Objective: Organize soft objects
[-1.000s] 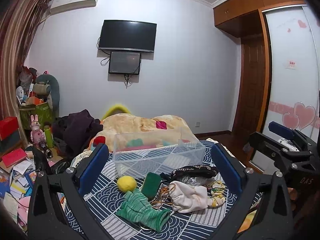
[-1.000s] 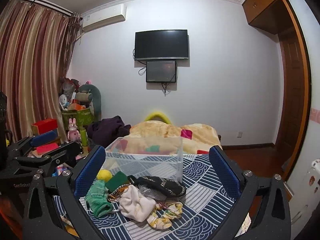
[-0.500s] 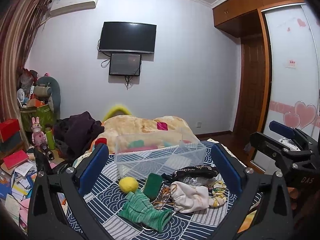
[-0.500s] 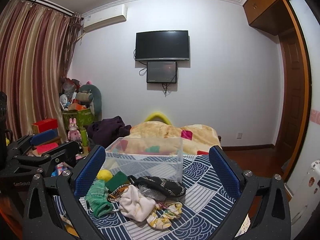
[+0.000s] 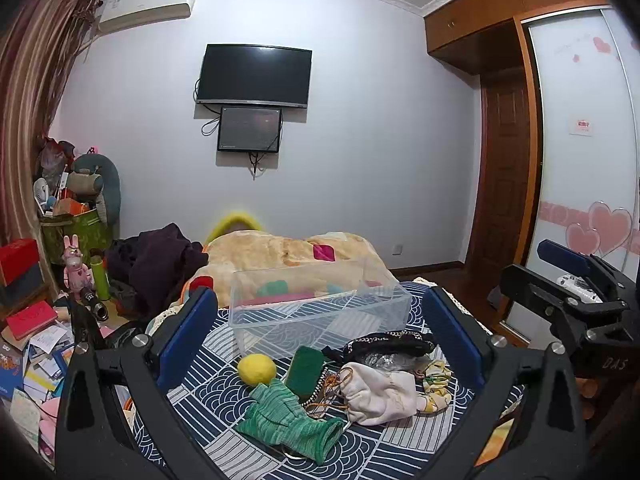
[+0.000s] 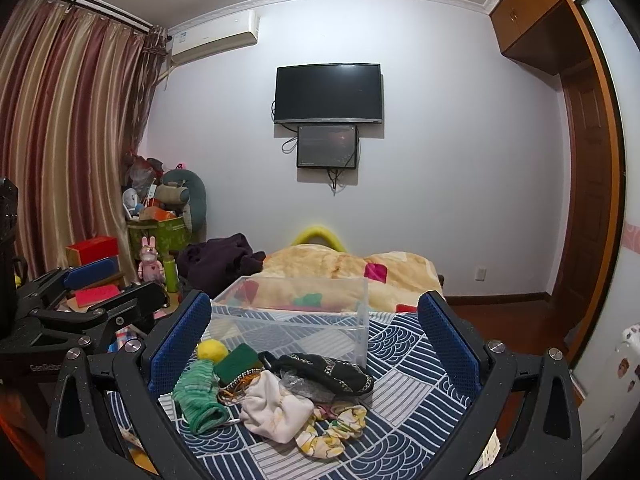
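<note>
A pile of soft things lies on a blue patterned cloth (image 5: 224, 344): a yellow ball (image 5: 256, 369), a green sponge (image 5: 305, 368), a green knit piece (image 5: 288, 420), a cream cloth (image 5: 380, 396), a black band (image 5: 388, 342) and a yellow floral scrunchie (image 5: 436, 380). An empty clear plastic bin (image 5: 320, 308) stands just behind them. My left gripper (image 5: 318, 332) is open and empty, above the pile. My right gripper (image 6: 314, 338) is open and empty too, over the same pile (image 6: 276, 396) and bin (image 6: 296, 320).
A bed with an orange blanket (image 5: 288, 248) and dark clothes (image 5: 156, 260) lies behind the bin. Clutter, books and boxes (image 5: 32, 340) fill the floor at left. A wardrobe with a sliding door (image 5: 584, 184) stands at right. A TV (image 5: 254, 76) hangs on the far wall.
Both views have shifted only slightly; the grippers stay open and hover over the pile. Nothing on the cloth has moved.
</note>
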The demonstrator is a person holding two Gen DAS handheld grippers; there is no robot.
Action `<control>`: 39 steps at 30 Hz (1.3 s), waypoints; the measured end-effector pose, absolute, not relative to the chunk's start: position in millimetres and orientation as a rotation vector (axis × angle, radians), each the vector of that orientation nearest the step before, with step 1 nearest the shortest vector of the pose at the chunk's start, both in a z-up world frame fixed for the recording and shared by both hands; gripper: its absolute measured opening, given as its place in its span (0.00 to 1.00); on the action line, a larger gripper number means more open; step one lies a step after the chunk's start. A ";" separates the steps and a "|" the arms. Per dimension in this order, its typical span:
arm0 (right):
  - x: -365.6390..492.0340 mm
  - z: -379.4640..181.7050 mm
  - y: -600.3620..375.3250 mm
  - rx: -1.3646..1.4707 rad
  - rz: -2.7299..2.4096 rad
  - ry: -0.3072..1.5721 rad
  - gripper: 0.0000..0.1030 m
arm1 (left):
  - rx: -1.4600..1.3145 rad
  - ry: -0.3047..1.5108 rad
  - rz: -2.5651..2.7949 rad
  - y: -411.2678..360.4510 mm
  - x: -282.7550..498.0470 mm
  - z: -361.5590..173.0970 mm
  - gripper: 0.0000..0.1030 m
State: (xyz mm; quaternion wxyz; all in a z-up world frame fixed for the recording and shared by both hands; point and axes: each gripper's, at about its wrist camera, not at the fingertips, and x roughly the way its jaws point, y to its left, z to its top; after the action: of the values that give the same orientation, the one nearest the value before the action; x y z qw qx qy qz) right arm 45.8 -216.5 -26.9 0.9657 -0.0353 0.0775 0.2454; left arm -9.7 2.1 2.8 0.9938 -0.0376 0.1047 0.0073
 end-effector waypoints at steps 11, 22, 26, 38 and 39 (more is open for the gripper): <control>43.7 -25.7 -215.5 -0.071 0.501 0.153 1.00 | -0.074 0.213 0.015 2.6 -10.7 3.3 1.00; 43.3 -27.2 -214.3 -0.071 0.506 0.159 1.00 | -0.074 0.215 0.011 1.8 -11.1 2.8 1.00; 47.2 -31.1 -214.8 -0.072 0.526 0.179 1.00 | -0.063 0.229 0.002 1.9 -9.5 -0.3 1.00; 98.0 -75.1 -221.3 -0.047 0.547 0.413 0.98 | -0.052 0.460 0.022 19.7 31.4 -62.4 0.94; 101.3 -78.3 -222.2 -0.041 0.547 0.432 0.96 | -0.059 0.489 0.032 23.5 35.6 -68.9 0.91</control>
State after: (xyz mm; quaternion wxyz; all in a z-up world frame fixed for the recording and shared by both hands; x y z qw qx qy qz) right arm 101.3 -222.2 -78.3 0.9397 -0.0199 0.2118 0.2678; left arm 35.6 23.5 -68.9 0.9697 -0.0292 0.2420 0.0159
